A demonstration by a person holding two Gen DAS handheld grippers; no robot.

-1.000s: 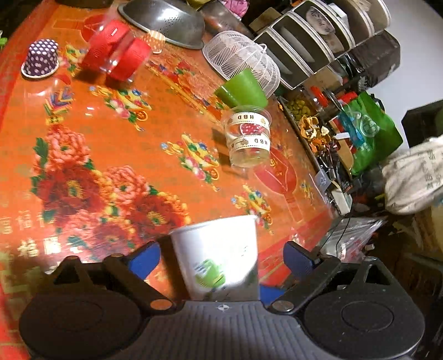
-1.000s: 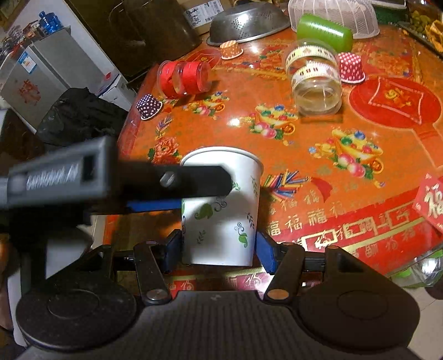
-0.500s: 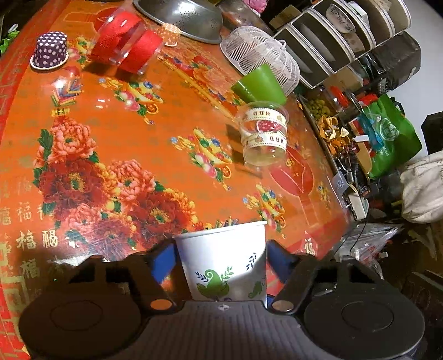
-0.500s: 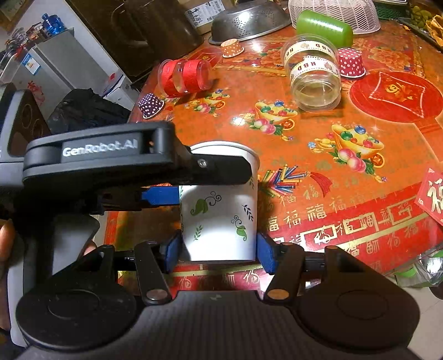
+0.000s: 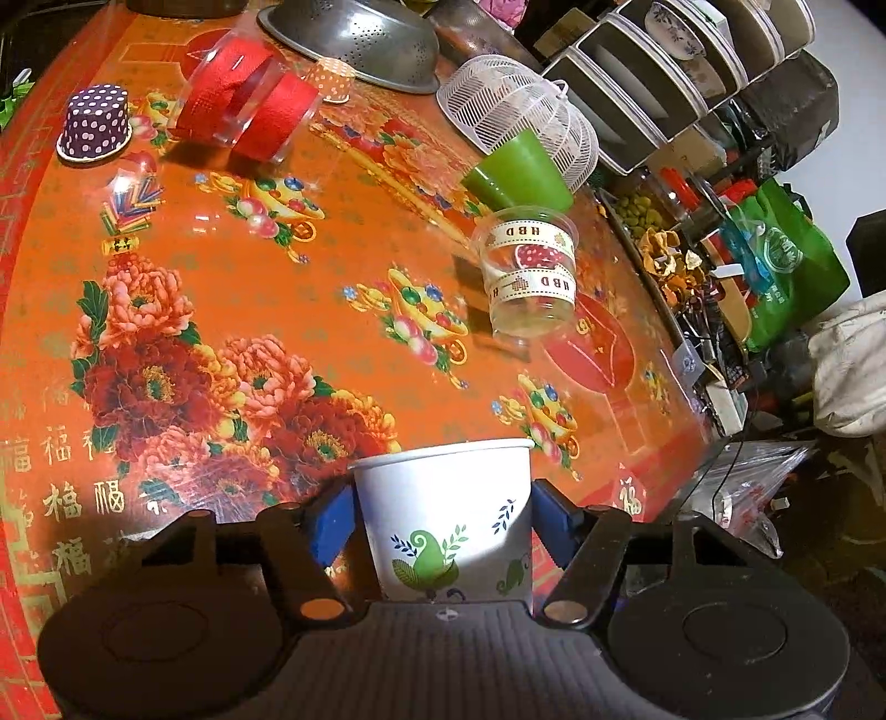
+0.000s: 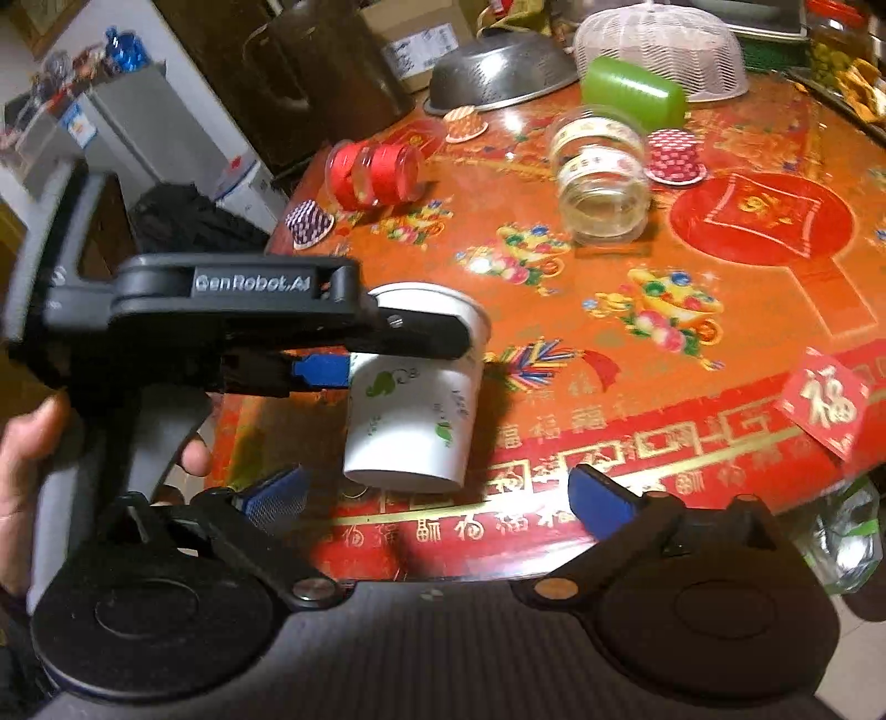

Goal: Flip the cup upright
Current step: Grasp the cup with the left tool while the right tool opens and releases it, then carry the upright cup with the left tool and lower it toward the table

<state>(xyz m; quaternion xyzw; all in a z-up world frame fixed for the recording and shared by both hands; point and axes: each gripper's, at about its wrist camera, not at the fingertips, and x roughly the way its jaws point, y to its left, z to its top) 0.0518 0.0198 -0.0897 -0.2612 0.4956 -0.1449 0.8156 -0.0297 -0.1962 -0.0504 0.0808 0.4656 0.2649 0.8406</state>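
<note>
1. The left gripper [image 5: 440,520] has its blue pads pressed against both sides of the white paper cup [image 5: 446,518], pinching it mouth-up near the edge of the table [image 5: 232,266].
2. From the right wrist view, that same cup [image 6: 412,387] is held upright with its base lifted just clear of the tabletop, and the left gripper's [image 6: 354,354] black body reaches in from the left across the cup's rim.
3. The right gripper [image 6: 434,498] is spread wide, its pads apart and touching nothing, just in front of the cup.
4. Beyond the cup lies a clear plastic cup with a ribbon band [image 5: 529,271] on its side, and a green cup [image 5: 520,171], also on its side, behind it.
5. Further behind the cup, a red ribbon spool [image 5: 249,111] lies on its side, with a purple dotted cupcake liner [image 5: 95,123] to its left.
6. A steel colander [image 5: 354,39] and a white mesh basket [image 5: 515,111] sit upside down at the far side.
</note>
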